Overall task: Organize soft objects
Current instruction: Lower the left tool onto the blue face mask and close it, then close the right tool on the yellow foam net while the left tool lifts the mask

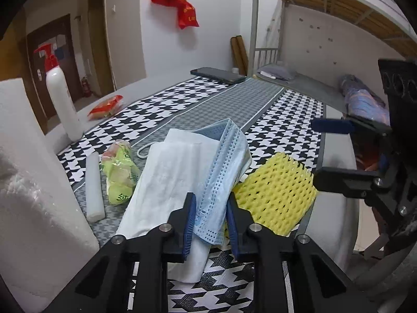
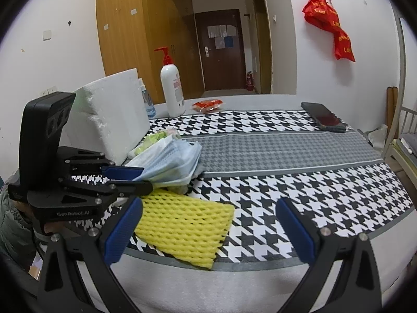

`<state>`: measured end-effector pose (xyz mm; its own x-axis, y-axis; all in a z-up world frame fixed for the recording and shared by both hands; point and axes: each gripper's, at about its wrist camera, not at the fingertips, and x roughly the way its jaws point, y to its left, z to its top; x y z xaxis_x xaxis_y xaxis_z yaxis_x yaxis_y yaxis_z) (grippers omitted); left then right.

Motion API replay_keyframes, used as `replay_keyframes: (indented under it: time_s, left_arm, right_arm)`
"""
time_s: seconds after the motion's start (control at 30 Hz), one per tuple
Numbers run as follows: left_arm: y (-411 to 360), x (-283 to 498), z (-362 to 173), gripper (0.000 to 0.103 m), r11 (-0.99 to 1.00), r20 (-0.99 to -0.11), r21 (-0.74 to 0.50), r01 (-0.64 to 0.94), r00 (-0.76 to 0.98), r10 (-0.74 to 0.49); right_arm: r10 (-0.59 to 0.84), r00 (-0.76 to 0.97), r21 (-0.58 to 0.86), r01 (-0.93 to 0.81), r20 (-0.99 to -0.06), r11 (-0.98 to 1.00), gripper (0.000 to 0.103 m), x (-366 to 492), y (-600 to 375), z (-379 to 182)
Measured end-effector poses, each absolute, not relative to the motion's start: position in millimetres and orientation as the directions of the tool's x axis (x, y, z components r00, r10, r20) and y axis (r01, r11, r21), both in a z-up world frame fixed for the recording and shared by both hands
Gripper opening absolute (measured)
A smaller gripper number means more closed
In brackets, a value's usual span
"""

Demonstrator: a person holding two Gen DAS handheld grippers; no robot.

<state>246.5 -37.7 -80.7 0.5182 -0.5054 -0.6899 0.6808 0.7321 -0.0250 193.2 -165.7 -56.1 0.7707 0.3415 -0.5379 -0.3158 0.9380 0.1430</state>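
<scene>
Left gripper (image 1: 208, 216) narrowed on blue face mask (image 1: 221, 172), draped over white towel (image 1: 166, 182) near table's (image 2: 312, 198) front edge, probably gripped for lifting; right gripper (image 2: 208, 229) wide open, poised above yellow foam net (image 2: 182, 224) at the same edge.

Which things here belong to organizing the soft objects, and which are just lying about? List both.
Part of the job:
- blue face masks, held in the left gripper
- white cloth under them
- yellow foam net, before the open right gripper
- green crumpled bag

Lying about:
- pump bottle
- styrofoam block
- phone
- red snack packet
- white foam stick
</scene>
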Motion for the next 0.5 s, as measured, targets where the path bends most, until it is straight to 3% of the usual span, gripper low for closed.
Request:
replay_keyframes:
  time_s: [0.13, 0.33, 0.4, 0.5]
  left_arm:
    - [-30.2, 248.0, -77.2, 0.013, 0.735, -0.667, -0.079, 0.673, 0.512, -0.541]
    - [-28.0, 242.5, -71.4, 0.013, 0.725, -0.630, -0.082, 0.684, 0.527, -0.570]
    - [-27.0, 244.1, -72.2, 0.013, 0.724, -0.632, -0.096, 0.683, 0.520, -0.575]
    - [-24.4, 246.5, -72.4, 0.013, 0.733, -0.631, -0.103, 0.672, 0.526, -0.570]
  right_arm:
    - [0.395, 0.740, 0.170, -0.364, -0.545, 0.916, 0.103, 190.6, -162.5, -57.6]
    - [0.424, 0.706, 0.167, -0.406, -0.568, 0.899, 0.103, 188.0, -151.3, -64.5]
    - [0.417, 0.699, 0.150, -0.411, -0.581, 0.899, 0.097, 188.9, -147.0, -66.3]
    - [0.411, 0.675, 0.149, -0.412, -0.612, 0.899, 0.081, 192.0, -143.5, -71.8]
